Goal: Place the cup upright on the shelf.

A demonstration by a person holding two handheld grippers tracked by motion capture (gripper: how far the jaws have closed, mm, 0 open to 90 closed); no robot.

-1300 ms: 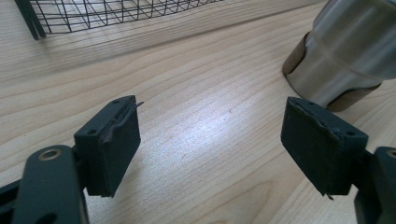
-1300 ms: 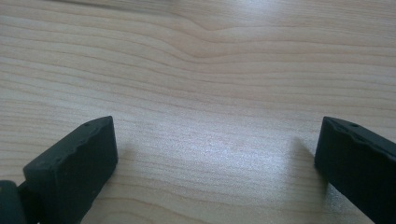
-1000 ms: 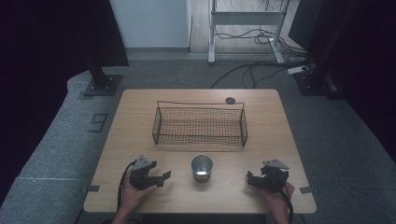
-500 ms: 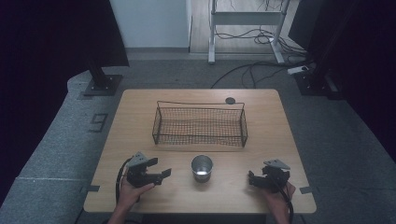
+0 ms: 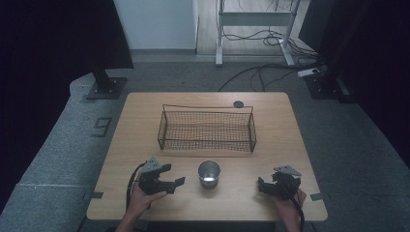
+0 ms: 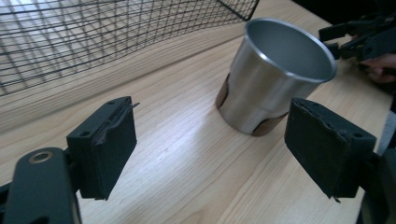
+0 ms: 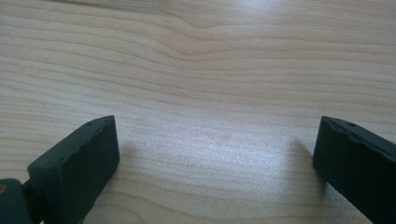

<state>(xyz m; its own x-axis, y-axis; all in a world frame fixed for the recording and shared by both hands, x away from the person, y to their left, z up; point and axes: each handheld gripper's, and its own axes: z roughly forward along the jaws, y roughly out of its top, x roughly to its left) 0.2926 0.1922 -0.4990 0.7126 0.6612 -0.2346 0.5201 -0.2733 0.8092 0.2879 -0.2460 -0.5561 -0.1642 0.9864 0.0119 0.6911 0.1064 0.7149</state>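
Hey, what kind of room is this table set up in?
Probably a lab or recording studio, not a home: black curtains flank the wooden table, loose cables run over grey carpet, and a person holds a gripper in each hand beside a steel cup and wire basket.

The right gripper view looks down along the right tongs [image 7: 215, 163] onto a pale wooden surface [image 7: 201, 70] with long grain lines running across it. The two black jaws rise from the bottom corners, one at the left and one at the right, standing wide apart with bare wood between them. A soft sheen lies on the wood between the jaws.
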